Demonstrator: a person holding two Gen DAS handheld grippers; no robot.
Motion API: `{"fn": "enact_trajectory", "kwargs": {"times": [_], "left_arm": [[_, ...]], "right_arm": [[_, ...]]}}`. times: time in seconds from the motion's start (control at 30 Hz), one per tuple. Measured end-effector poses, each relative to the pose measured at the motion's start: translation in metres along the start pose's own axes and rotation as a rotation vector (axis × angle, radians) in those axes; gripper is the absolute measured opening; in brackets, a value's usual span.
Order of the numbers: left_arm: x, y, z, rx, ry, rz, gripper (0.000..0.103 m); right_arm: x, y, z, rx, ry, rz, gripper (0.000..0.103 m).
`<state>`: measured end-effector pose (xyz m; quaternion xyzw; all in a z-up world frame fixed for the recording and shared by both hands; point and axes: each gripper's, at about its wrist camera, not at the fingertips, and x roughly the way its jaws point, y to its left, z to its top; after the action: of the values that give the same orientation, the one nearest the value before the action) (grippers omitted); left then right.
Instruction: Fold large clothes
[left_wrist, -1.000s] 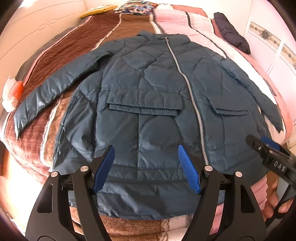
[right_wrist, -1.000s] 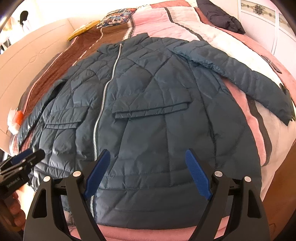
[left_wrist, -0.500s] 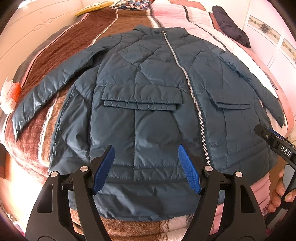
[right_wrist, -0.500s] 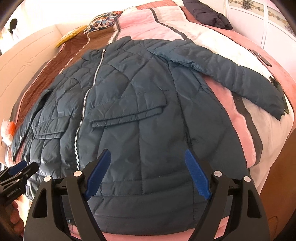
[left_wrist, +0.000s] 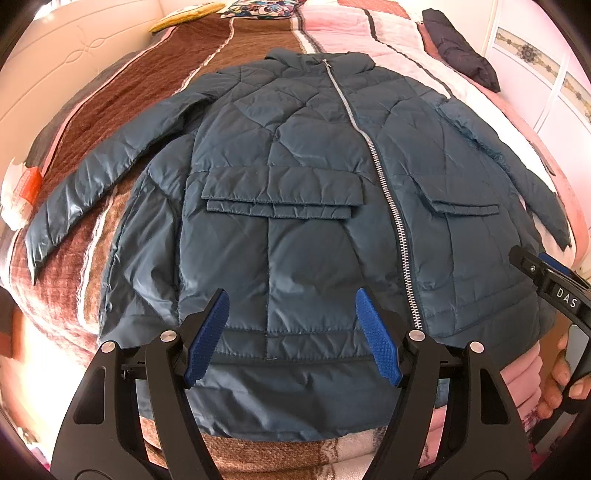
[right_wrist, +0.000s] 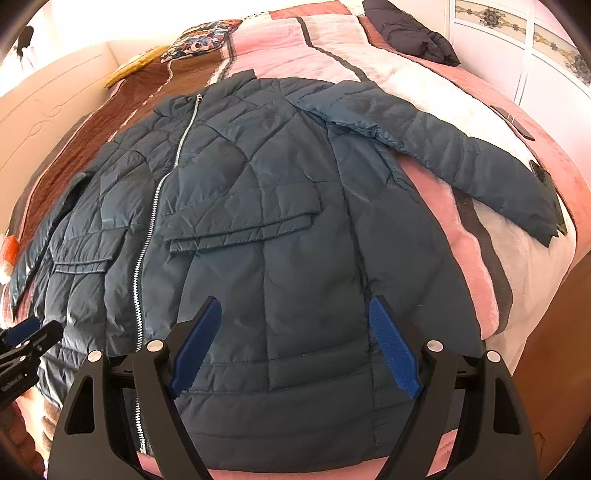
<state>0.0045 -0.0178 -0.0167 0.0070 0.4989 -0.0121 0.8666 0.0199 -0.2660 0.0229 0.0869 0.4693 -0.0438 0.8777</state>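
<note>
A dark teal quilted puffer jacket lies flat and face up on the bed, zipped, with both sleeves spread out; it also fills the right wrist view. My left gripper is open and empty, just above the hem left of the zipper. My right gripper is open and empty, above the hem on the right half. The right gripper also shows at the left wrist view's right edge. The left gripper shows at the right wrist view's left edge.
The bed is covered by a brown and pink striped blanket. A dark folded garment lies at the far right. Pillows lie at the head. A white wardrobe stands to the right. An orange and white package lies at the left edge.
Both grippers have moved forward over the jacket's hem, so the jacket looks larger and closer. Both stay open and empty.
</note>
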Motion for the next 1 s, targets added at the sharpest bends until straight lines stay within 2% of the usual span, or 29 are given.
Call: {"fn": "enact_trajectory", "kwargs": {"times": [0.43, 0.77, 0.93, 1.0], "left_arm": [[-0.001, 0.001, 0.000, 0.001, 0.001, 0.005, 0.071], [-0.003, 0.005, -0.001, -0.001, -0.002, 0.017, 0.071], [-0.005, 0.006, 0.000, 0.001, -0.008, 0.017, 0.071], [-0.004, 0.005, 0.004, 0.007, -0.008, 0.020, 0.071]], "right_arm": [[-0.003, -0.001, 0.001, -0.023, -0.026, -0.105, 0.080], [-0.004, 0.012, 0.000, -0.077, -0.034, -0.091, 0.080], [-0.005, -0.004, 0.009, -0.036, -0.040, -0.088, 0.080], [-0.005, -0.023, 0.018, 0.005, -0.056, -0.109, 0.080]]}}
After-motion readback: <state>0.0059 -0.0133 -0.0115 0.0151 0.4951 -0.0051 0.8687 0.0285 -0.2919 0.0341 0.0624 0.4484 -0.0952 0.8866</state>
